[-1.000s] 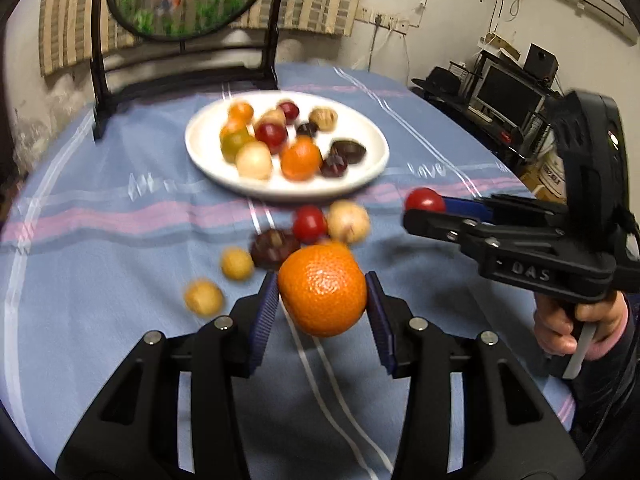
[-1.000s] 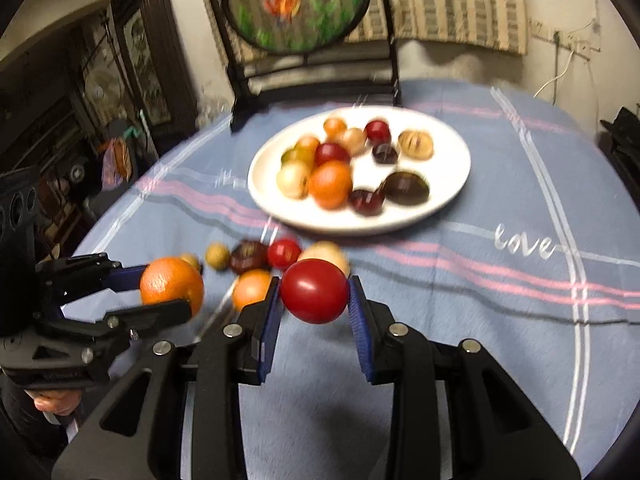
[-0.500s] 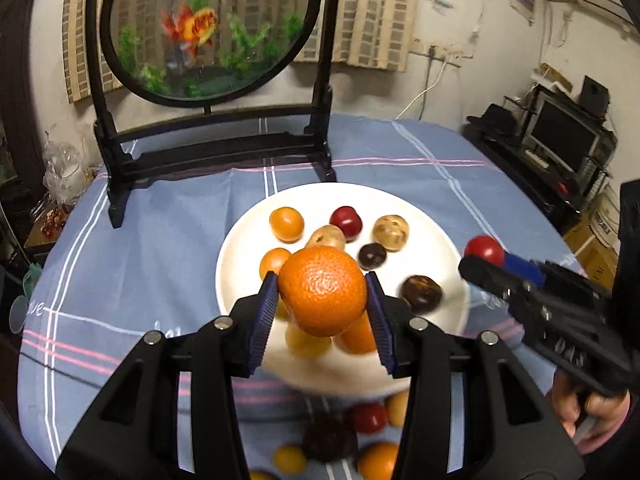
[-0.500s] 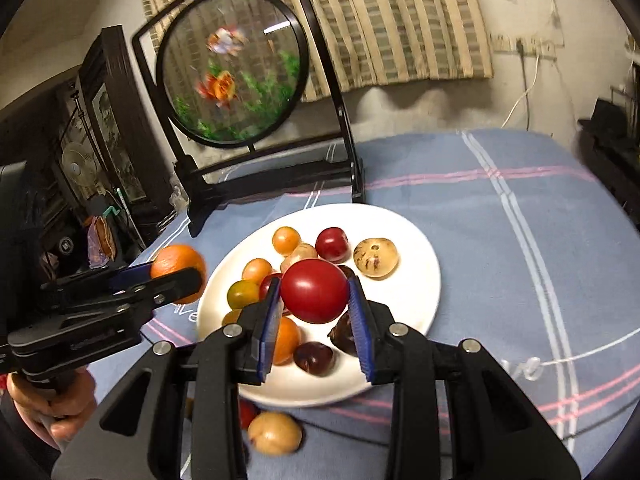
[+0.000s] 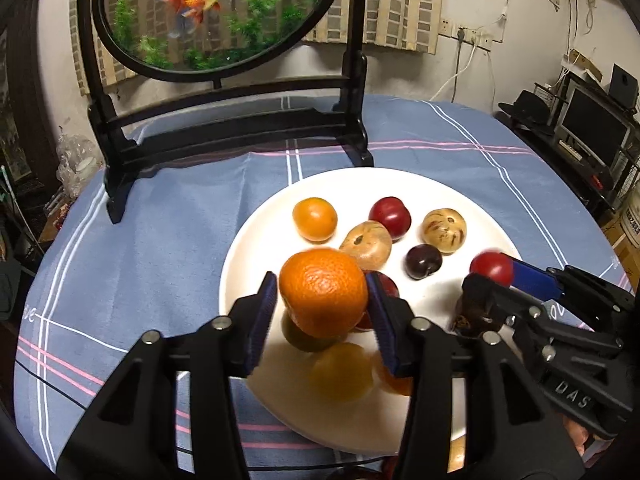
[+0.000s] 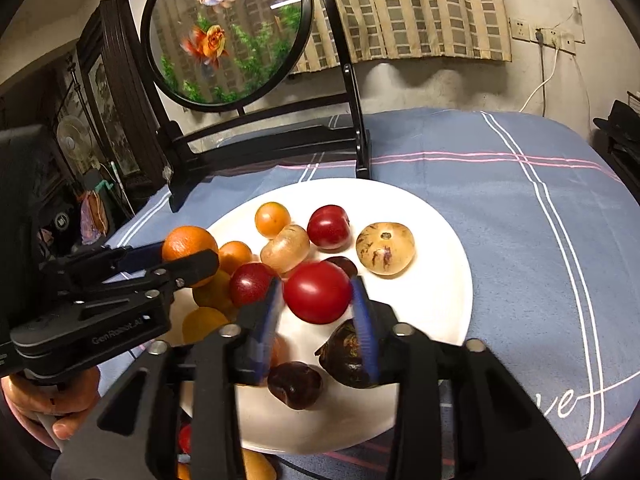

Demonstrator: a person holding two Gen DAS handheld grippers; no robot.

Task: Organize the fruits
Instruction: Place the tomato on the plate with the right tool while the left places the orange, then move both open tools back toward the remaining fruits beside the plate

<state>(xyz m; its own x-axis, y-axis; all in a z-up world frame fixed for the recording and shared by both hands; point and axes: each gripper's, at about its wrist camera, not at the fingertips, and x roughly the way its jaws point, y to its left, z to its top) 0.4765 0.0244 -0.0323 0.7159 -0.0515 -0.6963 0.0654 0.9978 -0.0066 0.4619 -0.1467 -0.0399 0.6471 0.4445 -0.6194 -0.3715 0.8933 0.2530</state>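
Observation:
A white plate with several fruits lies on the blue checked cloth. My left gripper hovers over the plate's near left part. An orange sits between its blue pads, which still touch it as the jaws start opening. My right gripper is over the plate's middle, its pads blurred as they move apart. A red tomato is between them with thin gaps on both sides. Each gripper shows in the other's view: the right gripper and the left gripper.
A black stand with a round goldfish screen stands just behind the plate. A few loose fruits lie on the cloth at the plate's near edge. A hand holds the left gripper. Shelves with electronics stand to the right.
Both grippers carried their fruits from the near cloth forward over the plate. The right pads now stand slightly wider around the tomato.

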